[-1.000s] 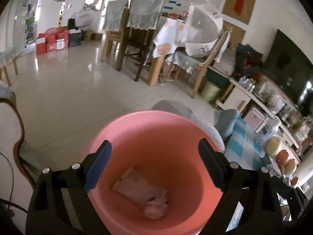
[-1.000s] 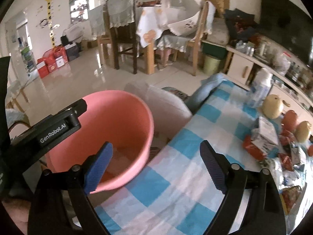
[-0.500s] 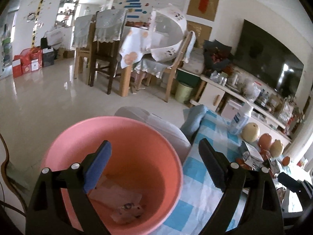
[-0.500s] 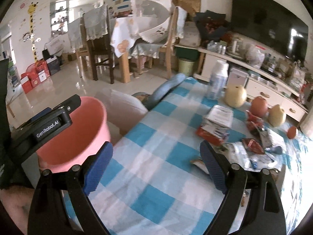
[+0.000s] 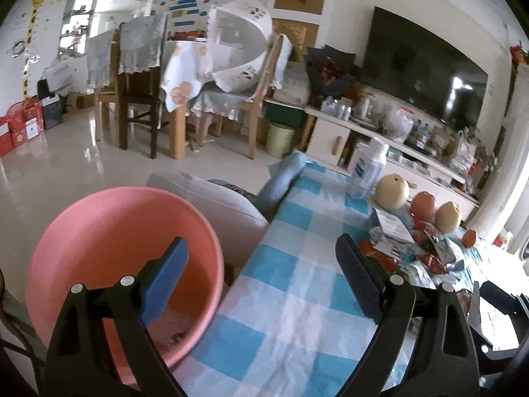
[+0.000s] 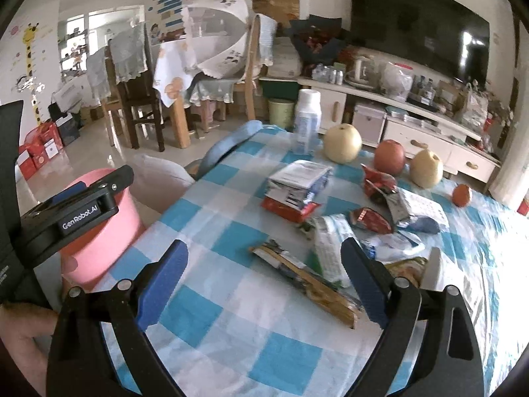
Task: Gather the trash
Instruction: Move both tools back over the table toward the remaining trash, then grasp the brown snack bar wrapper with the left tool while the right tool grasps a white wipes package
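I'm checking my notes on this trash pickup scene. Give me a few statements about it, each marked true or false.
1. The right gripper is open and holds nothing. True.
2. The round pink plastic basin stands on the blue and white checked tablecloth. False: it is off the table's edge, beside it.
3. Crumpled snack wrappers lie on the cloth. True.
4. The left gripper is shut on a wrapper. False: it is open and empty.
5. The white plastic bottle lies on its side. False: it stands upright.
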{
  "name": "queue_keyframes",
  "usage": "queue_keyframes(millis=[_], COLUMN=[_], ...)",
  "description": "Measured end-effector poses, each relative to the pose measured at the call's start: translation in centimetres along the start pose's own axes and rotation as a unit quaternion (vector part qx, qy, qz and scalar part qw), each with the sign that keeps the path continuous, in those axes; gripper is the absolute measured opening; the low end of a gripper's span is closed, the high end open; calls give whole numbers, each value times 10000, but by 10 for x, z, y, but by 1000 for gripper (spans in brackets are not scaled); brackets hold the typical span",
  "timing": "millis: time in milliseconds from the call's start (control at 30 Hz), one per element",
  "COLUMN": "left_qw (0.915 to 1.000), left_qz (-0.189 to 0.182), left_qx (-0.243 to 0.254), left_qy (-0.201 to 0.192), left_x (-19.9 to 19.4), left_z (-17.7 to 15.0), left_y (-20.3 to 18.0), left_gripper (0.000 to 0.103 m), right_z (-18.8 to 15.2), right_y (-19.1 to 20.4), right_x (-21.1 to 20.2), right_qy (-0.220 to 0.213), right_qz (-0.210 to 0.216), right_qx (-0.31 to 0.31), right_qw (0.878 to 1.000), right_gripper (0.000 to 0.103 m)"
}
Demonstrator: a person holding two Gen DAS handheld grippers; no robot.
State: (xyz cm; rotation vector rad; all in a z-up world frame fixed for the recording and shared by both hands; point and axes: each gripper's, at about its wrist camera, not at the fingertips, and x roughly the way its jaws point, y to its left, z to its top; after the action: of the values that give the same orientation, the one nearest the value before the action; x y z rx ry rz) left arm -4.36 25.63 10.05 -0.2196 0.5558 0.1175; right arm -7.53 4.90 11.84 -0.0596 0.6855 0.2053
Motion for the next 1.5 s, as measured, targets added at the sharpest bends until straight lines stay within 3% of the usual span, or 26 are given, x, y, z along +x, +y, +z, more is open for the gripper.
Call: queue_keyframes(millis=[367, 767, 1000, 1133, 1233, 1333, 1433, 1500], left_qw=[9970, 9841, 9764, 9750, 9708, 9675, 9686, 9692], left_qz=[-382, -909, -1425, -1486, -1612, -1664, -1469, -1370], left_qx=[643, 1390, 1102, 1026, 987, 939, 1072, 1050], left_qy=[190, 629, 1192, 1295, 1478, 1657, 1696, 1755], left_x=[4, 14, 28, 33, 39, 45, 51, 55], left_z=[-17, -45, -60, -67, -72, -79, -83, -85], left_y=[-51, -109, -130, -141, -150, -159, -169, -171], left_gripper=[91, 91, 91, 90, 89, 89, 88, 81], right_z=[-14, -31, -50, -59, -66, -70, -74, -76], right_y=[-53, -149, -230, -264, -277, -279, -271, -264], right_x=[-8, -19, -8, 6, 23, 34, 34, 34], right_qy=[-42, -15, 321, 633, 935, 1155, 1276, 1379], right_qz=[-109, -527, -744, -523, -103, 229, 625, 771], right_qx=[349, 934, 1616, 1966, 2097, 2090, 1929, 1816], right_qw=[9993, 9942, 9835, 9770, 9732, 9708, 9709, 9706], right_gripper=[94, 94, 94, 94, 94, 94, 94, 94])
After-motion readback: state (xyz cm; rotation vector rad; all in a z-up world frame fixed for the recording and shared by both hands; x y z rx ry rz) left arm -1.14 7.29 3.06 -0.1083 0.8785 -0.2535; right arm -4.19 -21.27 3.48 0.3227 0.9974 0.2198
